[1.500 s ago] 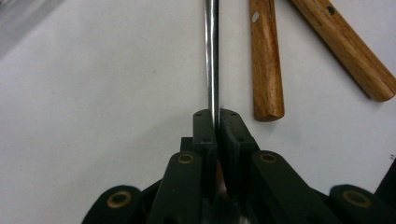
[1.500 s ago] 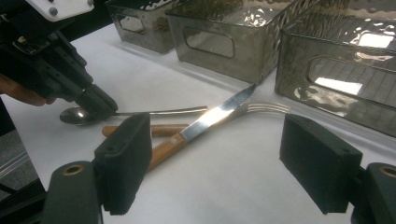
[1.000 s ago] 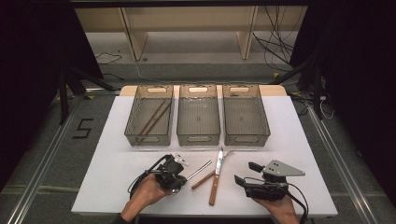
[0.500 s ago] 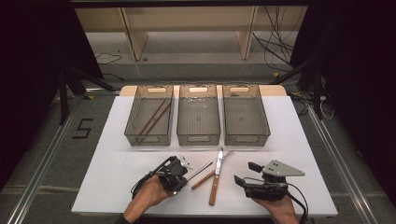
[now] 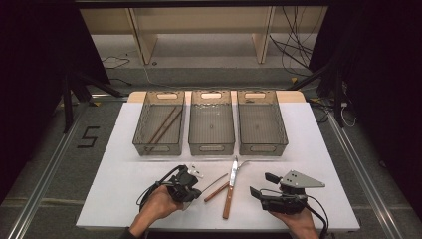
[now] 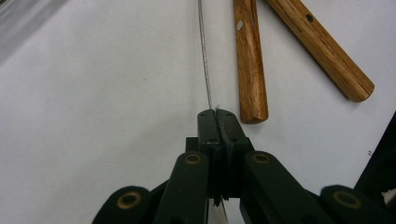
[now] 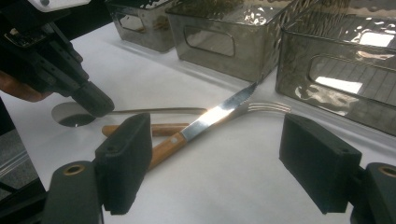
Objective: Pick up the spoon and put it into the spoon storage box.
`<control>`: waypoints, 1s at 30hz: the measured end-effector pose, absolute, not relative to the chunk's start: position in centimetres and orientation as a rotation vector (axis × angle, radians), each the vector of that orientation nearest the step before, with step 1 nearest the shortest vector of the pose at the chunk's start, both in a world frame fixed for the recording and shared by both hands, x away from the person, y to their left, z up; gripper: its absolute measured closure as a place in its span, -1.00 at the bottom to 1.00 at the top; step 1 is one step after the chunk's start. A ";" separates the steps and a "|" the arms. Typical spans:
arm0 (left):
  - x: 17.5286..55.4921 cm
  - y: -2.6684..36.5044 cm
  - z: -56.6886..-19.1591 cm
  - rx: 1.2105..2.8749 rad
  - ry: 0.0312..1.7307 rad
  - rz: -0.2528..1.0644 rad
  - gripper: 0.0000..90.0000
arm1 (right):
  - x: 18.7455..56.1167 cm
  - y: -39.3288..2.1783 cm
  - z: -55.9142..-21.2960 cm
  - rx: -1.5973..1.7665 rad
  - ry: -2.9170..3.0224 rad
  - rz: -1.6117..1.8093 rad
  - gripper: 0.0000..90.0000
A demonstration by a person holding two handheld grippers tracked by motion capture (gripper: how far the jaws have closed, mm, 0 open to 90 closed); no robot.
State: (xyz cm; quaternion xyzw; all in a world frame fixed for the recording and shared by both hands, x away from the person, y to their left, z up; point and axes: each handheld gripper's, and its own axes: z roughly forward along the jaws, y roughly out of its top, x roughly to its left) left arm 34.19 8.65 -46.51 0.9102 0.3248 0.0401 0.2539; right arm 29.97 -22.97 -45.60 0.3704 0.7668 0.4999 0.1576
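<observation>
Since the earlier frames, the jaws of the left hand-held gripper have just been closing, and the thin metal handle of a spoon is now seen pinched between them; the hand itself has hardly shifted. In the left gripper view the two black jaws are pressed together with the bright handle edge-on between their tips. In the right gripper view the spoon's bowl lies flat on the white worktop just beside the left hand-held gripper, and its handle runs toward the other cutlery.

The right hand-held gripper is held at the near right of the worktop with its jaws standing wide apart and nothing between them. A wooden-handled knife and a wooden-handled fork lie crossed between the two hand-held grippers, the knife on top, its blade pointing toward the bins.

Three clear bins are set side by side at the far half of the worktop. Two brown chopsticks are seen lying aslant in the left bin.
</observation>
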 end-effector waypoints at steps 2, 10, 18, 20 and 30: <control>34.3 8.7 -46.5 2.472 0.885 0.104 0.98 | 30.0 -22.9 -45.6 1.057 2.194 1.430 -0.42; 34.3 8.6 -46.6 2.468 0.897 0.092 0.97 | 30.0 -23.0 -45.6 1.058 2.193 1.430 -0.42; 34.0 8.6 -46.5 2.487 0.856 0.109 0.99 | 29.9 -23.0 -45.6 1.059 2.191 1.432 -0.41; 34.1 8.7 -46.3 2.481 0.855 0.113 0.99 | 30.0 -23.0 -45.6 1.057 2.190 1.433 -0.41; 34.9 10.6 -44.4 2.393 0.897 0.128 0.99 | 29.9 -23.0 -45.5 1.061 2.191 1.433 -0.41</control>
